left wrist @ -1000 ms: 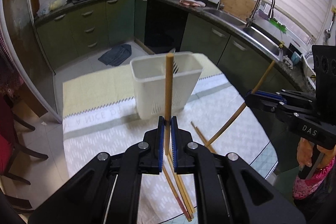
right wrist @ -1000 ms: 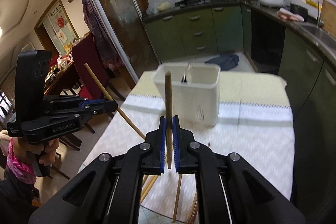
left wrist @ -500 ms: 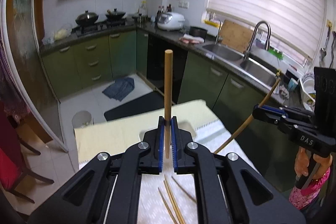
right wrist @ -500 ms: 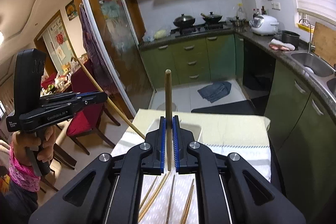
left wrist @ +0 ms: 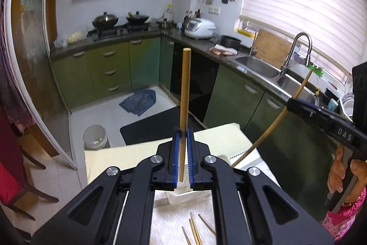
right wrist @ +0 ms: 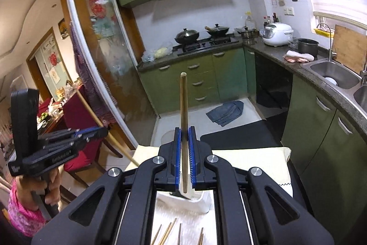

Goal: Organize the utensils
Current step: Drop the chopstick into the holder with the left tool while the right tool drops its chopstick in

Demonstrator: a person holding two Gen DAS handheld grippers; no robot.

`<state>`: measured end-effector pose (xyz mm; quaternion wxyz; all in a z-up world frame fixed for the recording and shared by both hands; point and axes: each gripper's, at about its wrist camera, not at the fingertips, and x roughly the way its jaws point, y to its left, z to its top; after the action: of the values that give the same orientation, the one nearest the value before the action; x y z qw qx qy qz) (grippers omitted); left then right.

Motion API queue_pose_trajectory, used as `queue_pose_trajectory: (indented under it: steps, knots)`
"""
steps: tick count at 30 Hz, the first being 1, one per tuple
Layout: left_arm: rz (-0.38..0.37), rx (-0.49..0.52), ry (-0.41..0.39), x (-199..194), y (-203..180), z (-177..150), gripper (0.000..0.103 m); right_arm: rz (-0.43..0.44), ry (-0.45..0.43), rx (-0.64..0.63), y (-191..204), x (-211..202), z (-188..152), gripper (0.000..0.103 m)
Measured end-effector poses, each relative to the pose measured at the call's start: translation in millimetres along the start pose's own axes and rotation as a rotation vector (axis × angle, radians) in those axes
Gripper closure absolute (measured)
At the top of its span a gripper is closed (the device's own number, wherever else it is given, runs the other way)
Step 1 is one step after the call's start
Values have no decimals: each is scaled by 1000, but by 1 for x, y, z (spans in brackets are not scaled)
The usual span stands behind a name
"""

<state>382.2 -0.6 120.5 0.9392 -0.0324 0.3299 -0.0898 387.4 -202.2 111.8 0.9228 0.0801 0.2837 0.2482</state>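
Left gripper (left wrist: 182, 159) clamped on one chopstick (left wrist: 184, 93), blue pads (left wrist: 176, 159) tight on its lower part, stick upright. Right gripper (right wrist: 183, 159) likewise pinching a second chopstick (right wrist: 183, 111), near vertical with a slight lean. White holder (right wrist: 195, 199) sits on the table (right wrist: 263, 160) just below my tips, mostly hidden behind the jaws in both views. More loose chopsticks (right wrist: 167, 231) lie on the cloth nearer me. My judgement: lower one stick at a time, tip straight down over the holder's mouth, and release only once the tip is inside. Keeping both sticks well apart should avoid a clash.
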Motion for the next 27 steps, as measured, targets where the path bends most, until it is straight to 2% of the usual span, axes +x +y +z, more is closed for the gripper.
queue_pose_trajectory:
  steps: [5, 12, 14, 15, 16, 17, 27]
  knots:
    - [-3, -26, 69, 36, 9, -24, 97, -39, 59, -5, -10, 51, -20, 96]
    - [-7, -80, 167, 71, 19, -52, 97, -44, 200, 18, -21, 119, -48, 96]
    - [-11, -97, 165, 71, 24, -52, 92, -40, 216, 28, -23, 128, -53, 96]
    - [-10, -99, 159, 68, 26, -53, 87, -39, 222, 37, -25, 132, -54, 96]
    - [-6, -101, 149, 65, 27, -52, 75, -41, 227, 45, -28, 134, -55, 96]
    - [-4, -101, 138, 62, 29, -52, 71, -41, 232, 50, -29, 136, -56, 96]
    - [-12, -104, 138, 38, 30, -66, 71, -43, 262, 77, -35, 133, -67, 92]
